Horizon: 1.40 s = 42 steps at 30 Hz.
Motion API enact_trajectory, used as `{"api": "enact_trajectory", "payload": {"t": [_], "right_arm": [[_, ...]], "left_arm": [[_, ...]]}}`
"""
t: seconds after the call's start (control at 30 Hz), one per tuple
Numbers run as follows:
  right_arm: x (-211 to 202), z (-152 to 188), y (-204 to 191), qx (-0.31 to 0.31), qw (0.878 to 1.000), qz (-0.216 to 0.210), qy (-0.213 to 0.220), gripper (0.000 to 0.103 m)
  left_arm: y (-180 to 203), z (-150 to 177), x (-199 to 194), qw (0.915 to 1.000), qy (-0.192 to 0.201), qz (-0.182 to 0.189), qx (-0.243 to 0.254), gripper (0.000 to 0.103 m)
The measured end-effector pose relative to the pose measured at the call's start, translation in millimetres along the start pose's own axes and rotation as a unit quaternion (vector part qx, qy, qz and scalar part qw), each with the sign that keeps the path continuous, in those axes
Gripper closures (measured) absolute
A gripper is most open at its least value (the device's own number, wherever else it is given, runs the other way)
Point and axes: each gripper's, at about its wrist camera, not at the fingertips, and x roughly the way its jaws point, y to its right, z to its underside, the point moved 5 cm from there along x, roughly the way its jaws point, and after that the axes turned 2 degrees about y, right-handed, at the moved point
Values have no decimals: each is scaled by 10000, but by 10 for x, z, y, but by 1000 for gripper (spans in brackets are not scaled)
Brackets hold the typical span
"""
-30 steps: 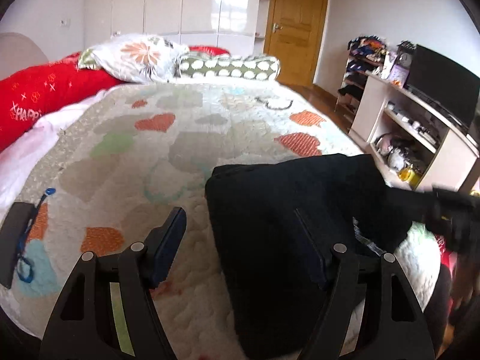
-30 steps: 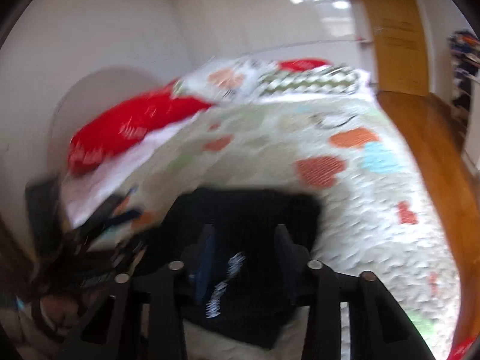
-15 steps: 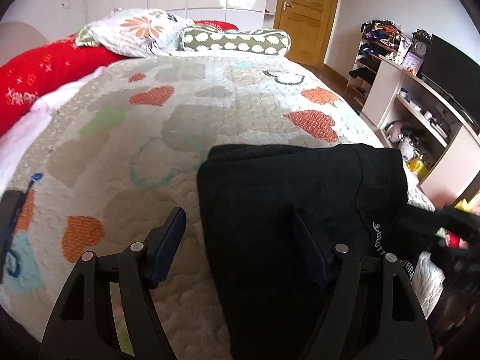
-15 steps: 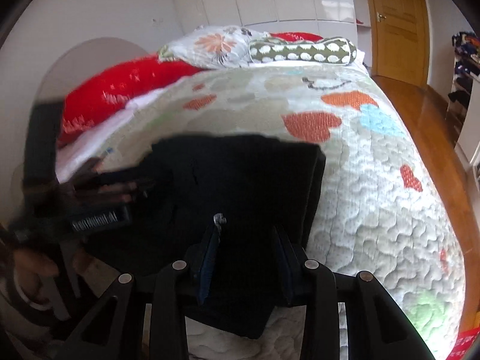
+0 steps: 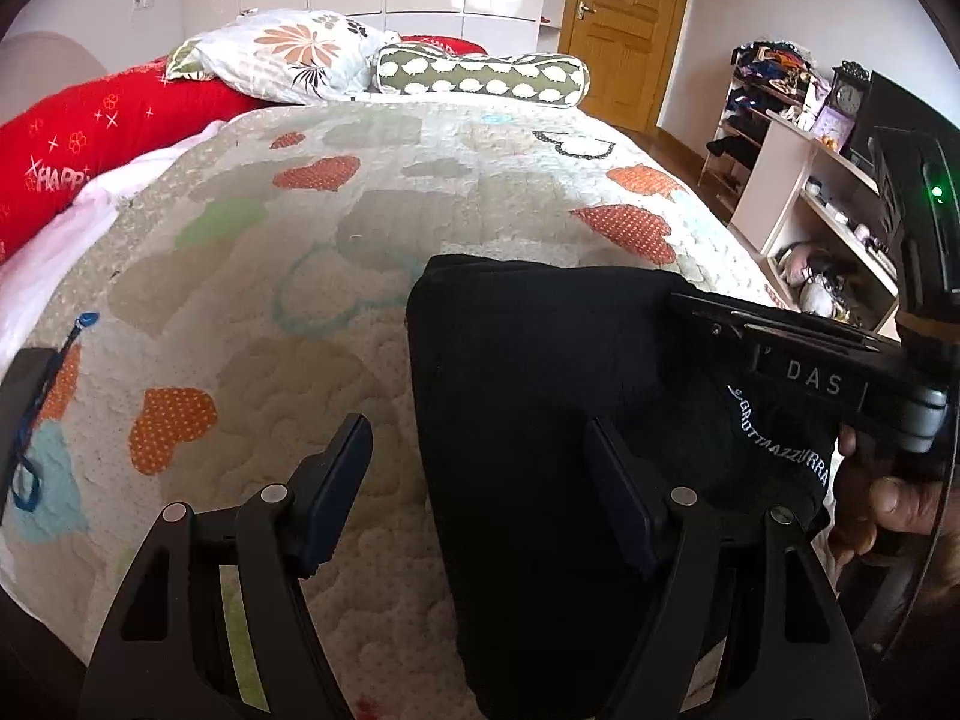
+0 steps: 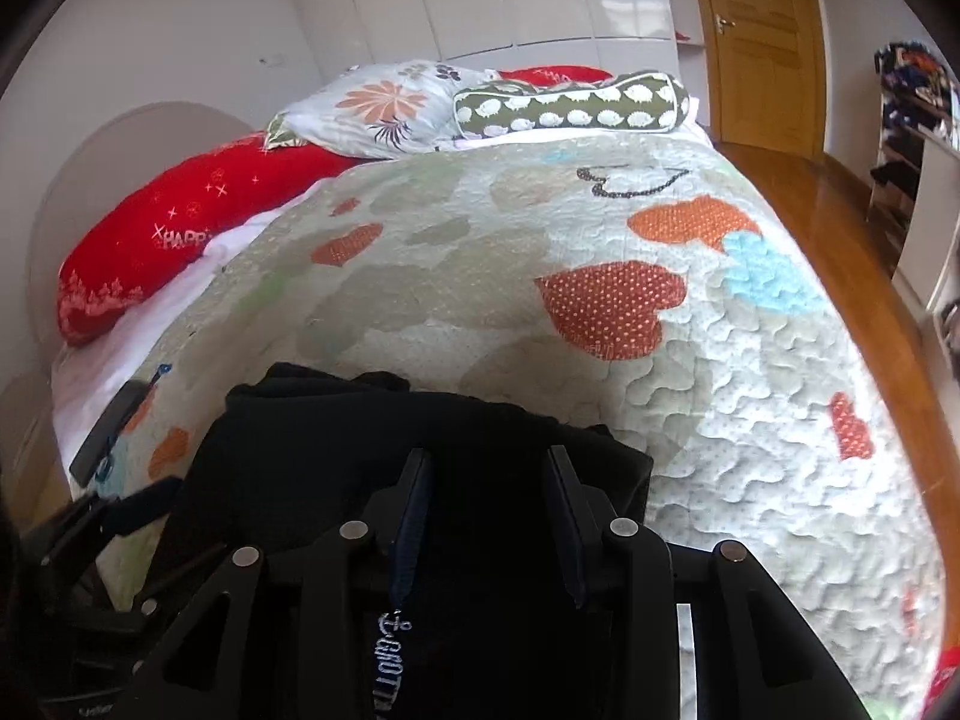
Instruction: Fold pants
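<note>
The black pants [image 5: 540,420] lie folded into a compact stack near the foot of the quilted bed [image 5: 300,300], white lettering along one edge. My left gripper [image 5: 480,456] is open over the stack's left edge; one finger is over the quilt, the other over the pants. My right gripper [image 6: 486,492] is open above the pants [image 6: 336,450], with the lettered edge under its left finger. In the left wrist view the right gripper's body [image 5: 810,372] reaches in from the right over the pants.
Pillows [image 5: 288,54], a red cushion [image 5: 90,138] and a bolster [image 5: 480,75] lie at the head of the bed. A dark phone-like object [image 5: 18,396] lies at the bed's left edge. Shelves with clutter [image 5: 828,228] and a wooden door [image 5: 624,24] stand at the right.
My right gripper has moved in over the folded pants, and the pants' right part now lies gathered on the stack. Both views have steadied and drawn back slightly.
</note>
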Motion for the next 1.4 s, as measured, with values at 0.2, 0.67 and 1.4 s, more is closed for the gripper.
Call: {"api": "enact_trajectory", "payload": {"t": [0.2, 0.67, 1.4], "right_arm": [[-398, 19, -98, -179, 9998, -75, 89, 64], [-590, 688, -60, -292, 9991, 168, -270, 53], [-1460, 291, -385, 124, 9950, 416, 904, 46]], "left_arm": [[5, -3, -56, 10000, 29, -62, 38, 29], [115, 131, -207, 9994, 186, -263, 103, 29], [119, 30, -1060, 9934, 1026, -494, -91, 29]]}}
